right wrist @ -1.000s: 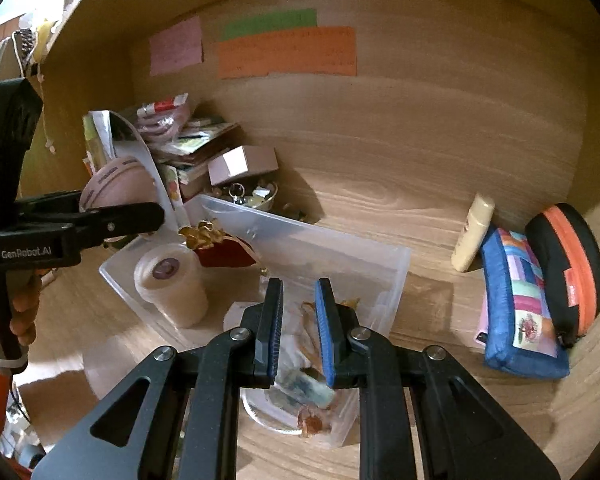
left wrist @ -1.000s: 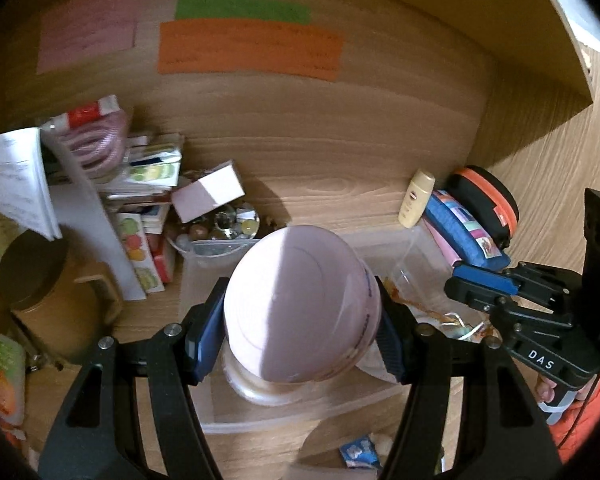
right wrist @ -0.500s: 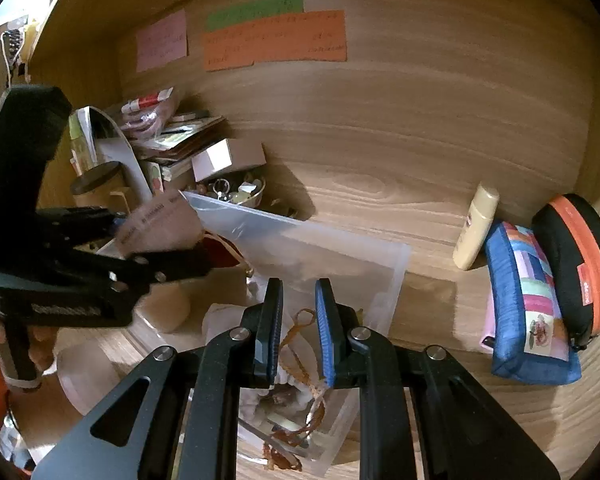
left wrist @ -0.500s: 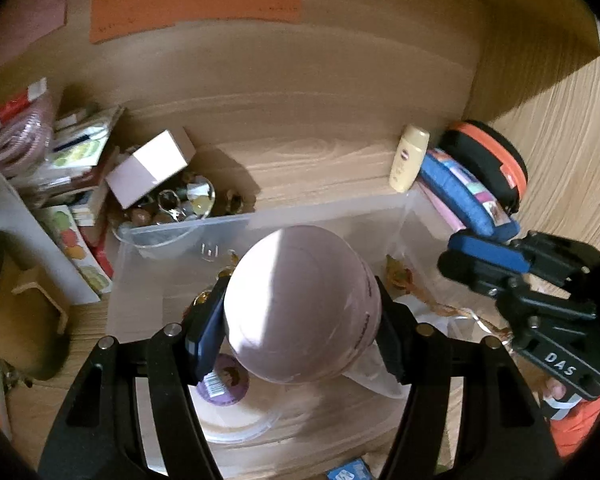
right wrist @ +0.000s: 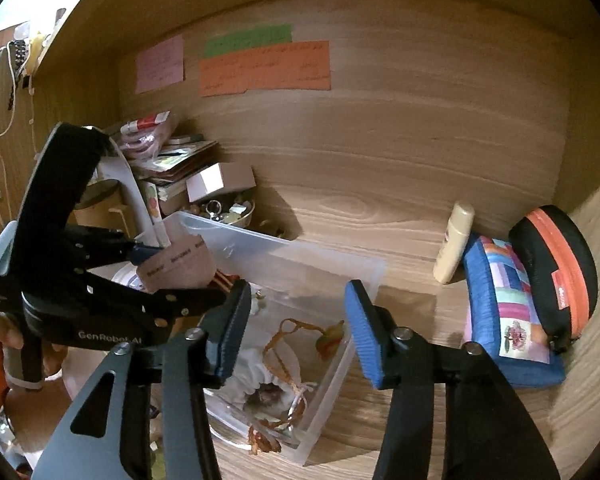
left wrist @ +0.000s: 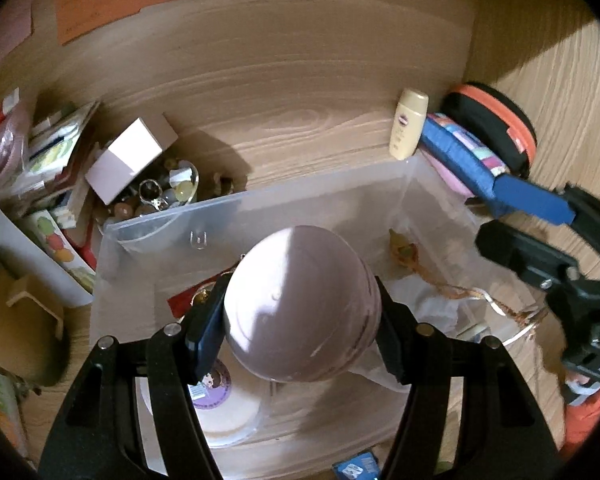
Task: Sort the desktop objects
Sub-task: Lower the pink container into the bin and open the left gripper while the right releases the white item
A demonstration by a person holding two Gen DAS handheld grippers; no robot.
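Hiding much of the clear bin (left wrist: 236,208): pink cup (left wrist: 300,304) in left jaws; right jaws spread.

Held a pink rounded container (left wrist: 300,304) in the left hand-held gripper (left wrist: 300,320), above a clear plastic bin (left wrist: 260,204) on the desk (left wrist: 300,128).

Left wrist view: mounted behind the left gripper (left wrist: 300,320), looking steeply down, close above the clear bin (left wrist: 260,204), toward the back edge of the wooden desk (left wrist: 300,120). Right wrist view: set behind the right gripper (right wrist: 296,328), lower and farther back, angled forward at the rear panel and its orange note (right wrist: 264,68). Shared by both: the bin (right wrist: 284,248), the cream bottle (left wrist: 408,128) (right wrist: 454,244), the blue pouch (left wrist: 460,152) (right wrist: 508,308), and the left-side clutter.
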